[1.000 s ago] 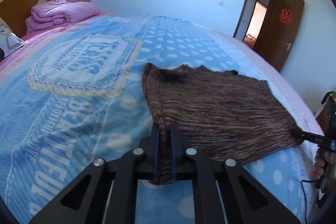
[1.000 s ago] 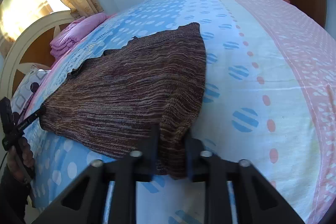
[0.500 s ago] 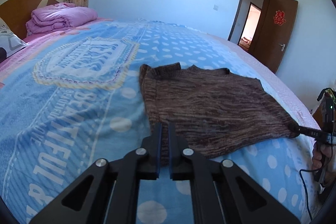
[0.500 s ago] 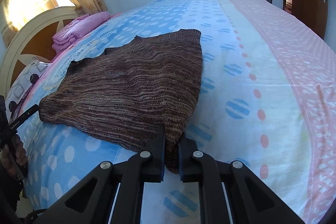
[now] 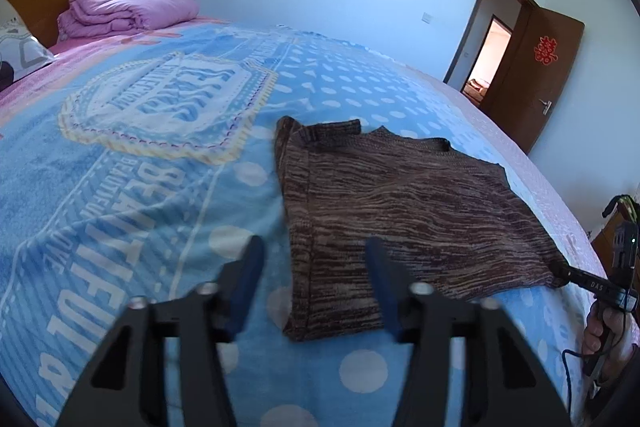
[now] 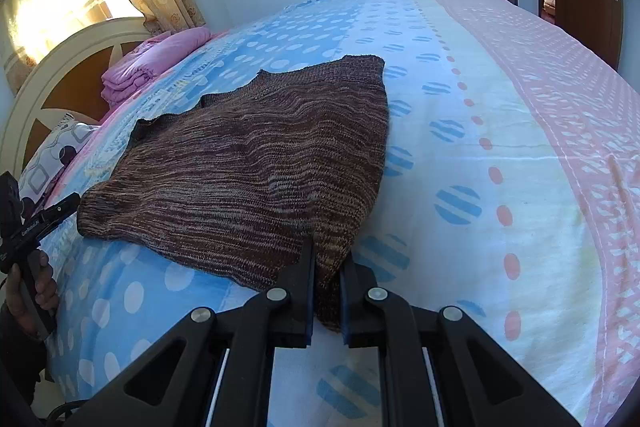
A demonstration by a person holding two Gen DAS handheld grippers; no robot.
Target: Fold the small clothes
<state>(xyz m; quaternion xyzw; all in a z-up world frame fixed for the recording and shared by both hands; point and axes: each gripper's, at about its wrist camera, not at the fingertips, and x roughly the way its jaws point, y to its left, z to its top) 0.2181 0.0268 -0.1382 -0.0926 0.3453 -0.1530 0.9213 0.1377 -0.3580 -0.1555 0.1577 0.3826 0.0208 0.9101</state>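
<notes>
The brown knitted garment (image 5: 404,211) lies flat on the blue dotted bed (image 5: 120,187). The right claw (image 6: 326,283) pinches its near corner. The left claw (image 5: 314,267) is opening, its fingers astride the other near corner without pressing it. A folded pink quilt (image 5: 120,13) sits by the headboard.
</notes>
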